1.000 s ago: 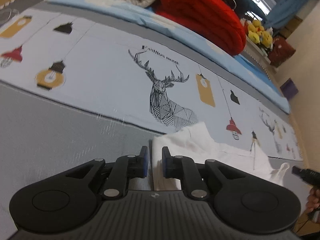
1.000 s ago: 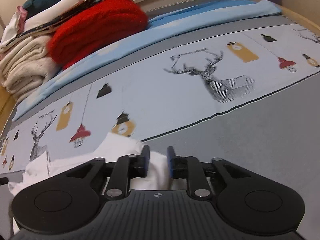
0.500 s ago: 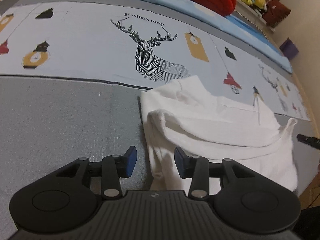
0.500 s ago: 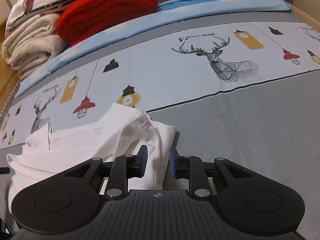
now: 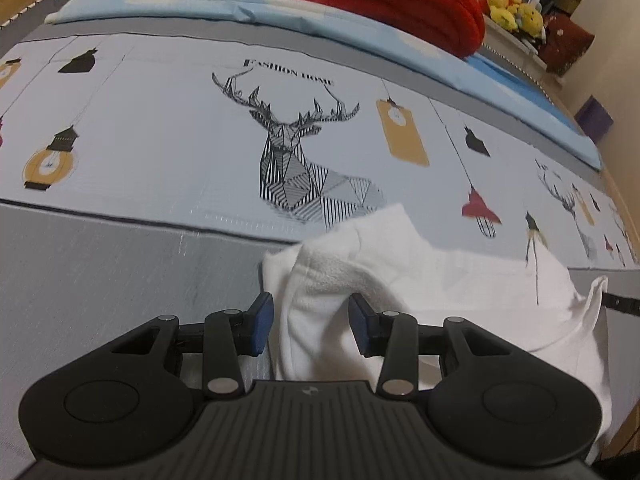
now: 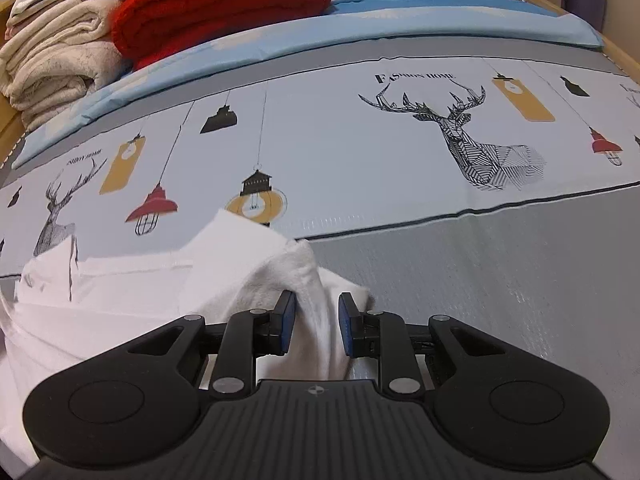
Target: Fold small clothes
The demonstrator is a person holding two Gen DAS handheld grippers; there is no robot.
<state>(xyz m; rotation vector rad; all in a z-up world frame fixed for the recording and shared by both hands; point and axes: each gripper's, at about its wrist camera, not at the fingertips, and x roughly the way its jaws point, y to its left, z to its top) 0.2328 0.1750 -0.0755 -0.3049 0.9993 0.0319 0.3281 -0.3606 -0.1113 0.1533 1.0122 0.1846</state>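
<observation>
So the small white knit garment [image 5: 420, 280] is lying on the grey strip of the deer-and-lantern printed bed sheet [image 5: 160, 140], near the front edge, probably because that flat bare patch gives room to fold. Left gripper [image 5: 310, 326] has just been opening up; its blue pads [image 5: 260, 322] sit spread either side of a bunched end of the fabric without squeezing it, so I'd say it has let go of that end. Right gripper [image 6: 316, 326] is narrower, with a ridge of the white cloth running between its fingers, but I honestly can't tell if it's pinching. The red knitted blanket [image 6: 216, 4] and cream folded towels [image 6: 52, 64] are stacked at the back, out of the way.
</observation>
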